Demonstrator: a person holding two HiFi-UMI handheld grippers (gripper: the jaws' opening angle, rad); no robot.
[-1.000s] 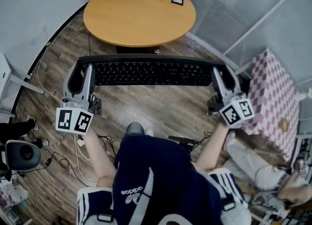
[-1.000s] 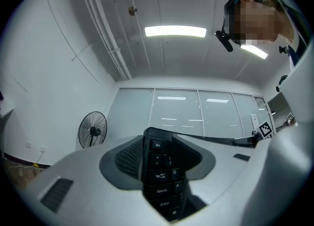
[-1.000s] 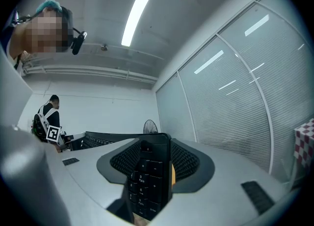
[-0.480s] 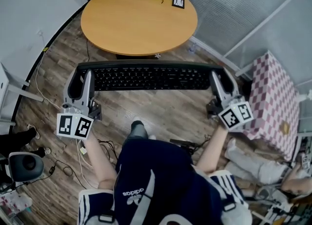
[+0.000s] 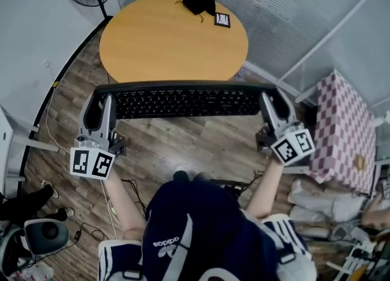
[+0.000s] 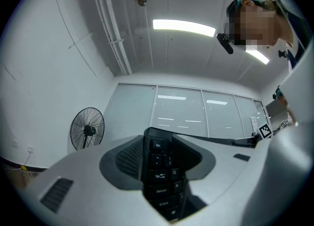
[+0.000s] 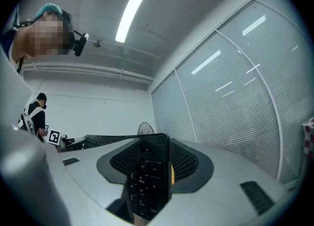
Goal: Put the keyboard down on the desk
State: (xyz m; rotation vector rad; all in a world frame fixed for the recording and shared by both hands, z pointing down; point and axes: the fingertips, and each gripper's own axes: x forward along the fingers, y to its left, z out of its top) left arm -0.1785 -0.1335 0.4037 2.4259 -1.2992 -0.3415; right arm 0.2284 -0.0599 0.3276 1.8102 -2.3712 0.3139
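The keyboard (image 5: 186,100) is held level in the air, clamped at each short end. In the left gripper view, the jaws of the left gripper (image 5: 102,104) are seen closed on the end bearing the escape and tab keys, which stands edge-on between them. In the right gripper view, the right gripper (image 5: 271,102) is clenched likewise on the number-pad end. A grip at both ends is judged to have been chosen so that the long, thin board is kept from sagging or twisting and can be lowered flat.

The round desk (image 5: 173,39) lies beyond the jaws. Its near rim is covered by the keyboard's far edge, so it cannot be told whether the board is already over the top or just short of it, nor how high above it it is held. The desk is shown by neither gripper view, since both look up towards ceiling and wall. A black object (image 5: 199,2) at the desk's far side cannot be identified. The keyboard's underside is hidden.
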